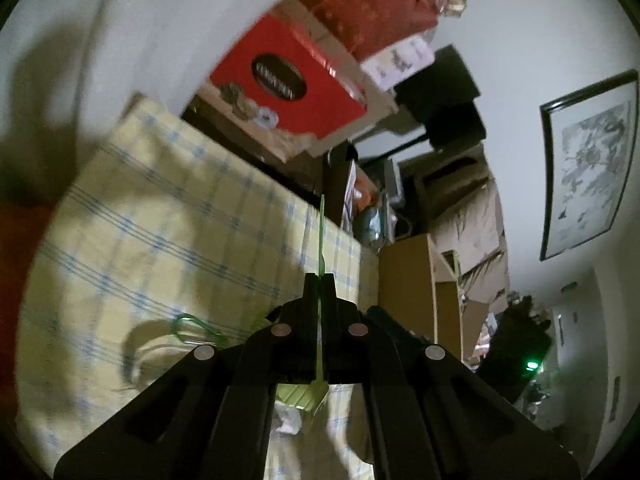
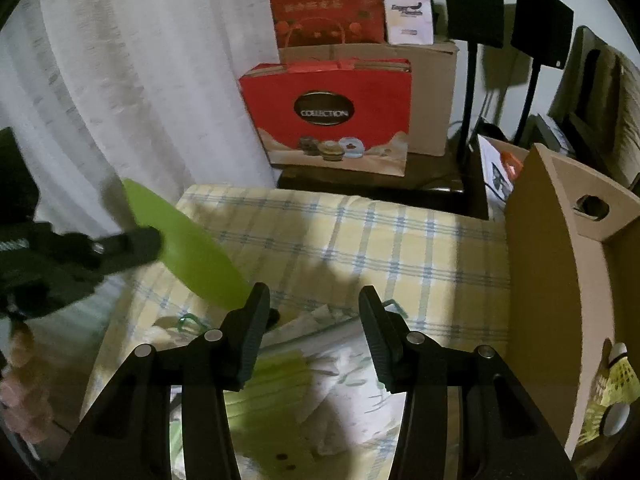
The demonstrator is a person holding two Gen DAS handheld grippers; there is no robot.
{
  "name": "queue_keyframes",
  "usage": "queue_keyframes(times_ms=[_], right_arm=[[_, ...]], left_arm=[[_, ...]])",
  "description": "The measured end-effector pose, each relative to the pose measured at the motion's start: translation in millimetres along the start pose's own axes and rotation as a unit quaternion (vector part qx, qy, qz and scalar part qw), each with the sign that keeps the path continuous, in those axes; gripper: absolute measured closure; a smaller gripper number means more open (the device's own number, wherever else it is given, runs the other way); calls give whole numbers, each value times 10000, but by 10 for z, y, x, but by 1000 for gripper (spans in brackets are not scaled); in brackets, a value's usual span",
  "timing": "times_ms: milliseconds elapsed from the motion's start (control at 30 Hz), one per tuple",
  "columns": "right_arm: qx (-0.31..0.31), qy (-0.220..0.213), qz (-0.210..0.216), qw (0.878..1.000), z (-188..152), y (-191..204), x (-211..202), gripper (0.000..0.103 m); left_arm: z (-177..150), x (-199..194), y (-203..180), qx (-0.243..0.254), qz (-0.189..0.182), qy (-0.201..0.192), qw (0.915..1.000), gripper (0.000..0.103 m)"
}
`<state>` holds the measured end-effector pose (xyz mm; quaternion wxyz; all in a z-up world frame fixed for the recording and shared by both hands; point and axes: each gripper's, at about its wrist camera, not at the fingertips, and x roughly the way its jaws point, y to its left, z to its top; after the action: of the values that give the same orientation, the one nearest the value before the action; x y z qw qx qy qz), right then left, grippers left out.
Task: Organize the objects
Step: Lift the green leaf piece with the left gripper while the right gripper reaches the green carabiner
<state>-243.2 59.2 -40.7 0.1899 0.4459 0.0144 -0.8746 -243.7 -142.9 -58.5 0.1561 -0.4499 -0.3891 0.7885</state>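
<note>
Left gripper [image 2: 154, 242] is clenching a thin green plastic sheet [image 2: 188, 252] above the checked cloth's [image 2: 360, 240] left edge. Right gripper [image 2: 314, 308] is hanging released, empty. Keep the sheet level while carrying toward the cardboard box [image 2: 560, 280].

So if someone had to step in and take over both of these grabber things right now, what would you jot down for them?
Left gripper: shut on a flat green plastic piece, lifted above the checked cloth.
Right gripper: open, holding nothing, hovering over the cloth.
Things: a green clip lies on the cloth on the left; more green and white items lie under the right gripper, too blurred to name. The cardboard box on the right holds yellow shuttlecocks.
Done: shuttlecocks are in the box.
Left: probably place the green piece, then gather the loose items from the cloth.
</note>
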Motion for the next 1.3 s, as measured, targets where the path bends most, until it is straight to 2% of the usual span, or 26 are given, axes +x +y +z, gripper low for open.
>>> queue_keyframes(times_ms=[300, 433, 633, 767, 933, 1133, 1300], right_arm=[[-485, 493, 76, 9976, -93, 415, 309, 56], [-703, 747, 148, 9946, -117, 591, 508, 61], [-1051, 1002, 9, 9894, -150, 728, 721, 64], [-1212, 1082, 3, 9867, -173, 822, 764, 64], [-1567, 1116, -217, 9811, -242, 983, 837, 64], [-1917, 1198, -175, 9740, -348, 1125, 868, 66], [-1894, 1356, 62, 9725, -354, 1167, 900, 66]], left_arm=[[39, -476, 119, 74, -17, -328, 9994, 102], [49, -591, 181, 51, -64, -395, 9992, 102], [32, -723, 276, 13, -111, -492, 9987, 102], [48, -764, 323, -30, -162, -520, 9985, 102], [59, -815, 388, -78, -184, -557, 9982, 102], [65, -876, 452, -122, -161, -587, 9981, 102], [63, -882, 470, -130, -181, -574, 9981, 102]])
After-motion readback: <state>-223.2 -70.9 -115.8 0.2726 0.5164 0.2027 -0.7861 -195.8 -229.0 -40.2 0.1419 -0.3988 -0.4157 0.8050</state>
